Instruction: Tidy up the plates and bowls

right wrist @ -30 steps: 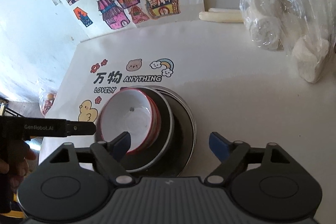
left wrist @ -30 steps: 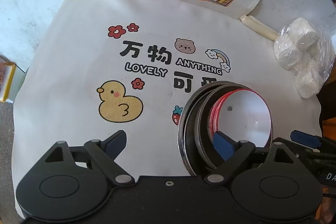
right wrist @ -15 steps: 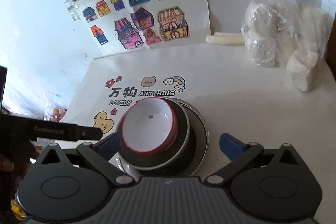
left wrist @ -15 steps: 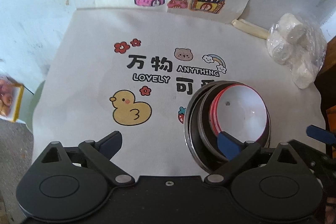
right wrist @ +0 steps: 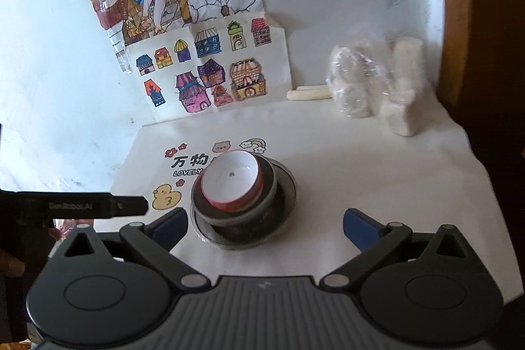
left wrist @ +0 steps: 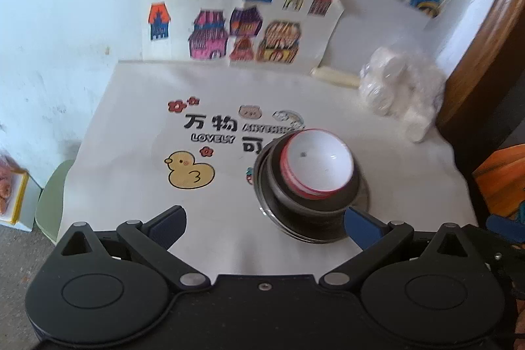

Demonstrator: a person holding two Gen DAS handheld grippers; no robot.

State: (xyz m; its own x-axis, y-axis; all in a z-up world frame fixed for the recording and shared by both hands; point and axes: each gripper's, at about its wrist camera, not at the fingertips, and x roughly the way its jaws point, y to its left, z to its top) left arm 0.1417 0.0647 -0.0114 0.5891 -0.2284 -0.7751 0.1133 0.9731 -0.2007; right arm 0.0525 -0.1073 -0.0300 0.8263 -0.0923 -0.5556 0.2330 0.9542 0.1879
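Observation:
A stack of dishes stands on the white printed cloth (left wrist: pixel 131 153). A red-rimmed white bowl (left wrist: pixel 316 166) sits in a dark bowl (left wrist: pixel 305 212), which sits on a metal plate (left wrist: pixel 362 191). The same stack shows in the right wrist view: white bowl (right wrist: pixel 231 181), dark bowl (right wrist: pixel 242 218), metal plate (right wrist: pixel 288 186). My left gripper (left wrist: pixel 264 227) is open and empty, back from the stack, its right finger near the dark bowl. My right gripper (right wrist: pixel 264 227) is open and empty, in front of the stack.
A plastic bag of white rolls (left wrist: pixel 398 91) (right wrist: pixel 374 81) lies at the back right, a pale stick (right wrist: pixel 308 94) beside it. Drawings (right wrist: pixel 210 74) hang on the wall behind. A wooden frame (left wrist: pixel 485 31) stands at the right. The other gripper's black body (right wrist: pixel 75 205) is at the left.
Both grippers have pulled back and up from the stack, so it looks smaller and farther. Both stay open. The stack has not moved.

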